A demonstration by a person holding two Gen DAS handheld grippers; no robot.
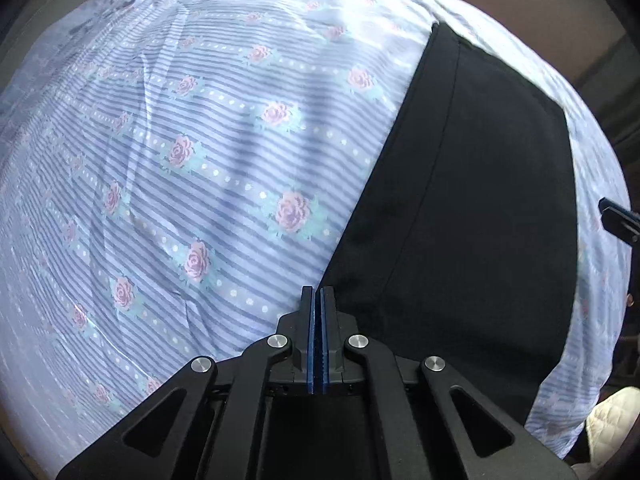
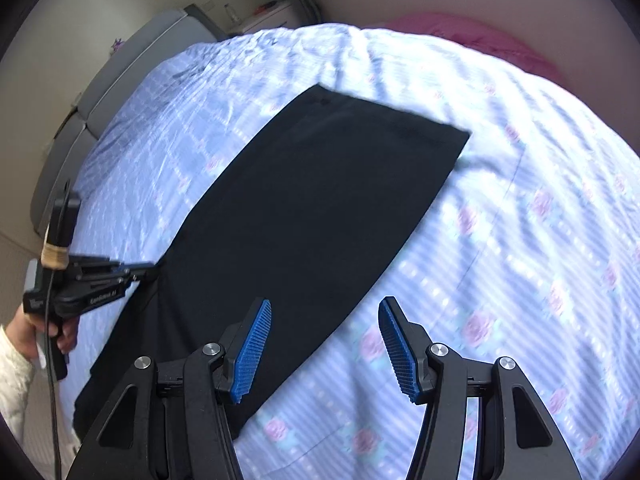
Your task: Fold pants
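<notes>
Black pants (image 2: 304, 208) lie flat as a long folded strip on the bed; in the left wrist view the pants (image 1: 460, 220) fill the right half. My left gripper (image 1: 318, 289) is shut, its blue pads pressed together on the pants' left edge. From the right wrist view the left gripper (image 2: 154, 267) pinches that edge, and the cloth puckers toward its tip. My right gripper (image 2: 325, 302) stands open above the pants' right edge near their close end, nothing between its blue pads (image 2: 254, 344).
The bed is covered by a pale blue striped sheet (image 2: 520, 200) with pink roses. A pink cushion (image 2: 480, 36) lies at its far end. A grey cabinet (image 2: 132, 64) stands along the left side. A hand (image 2: 28, 332) in a white quilted sleeve holds the left gripper.
</notes>
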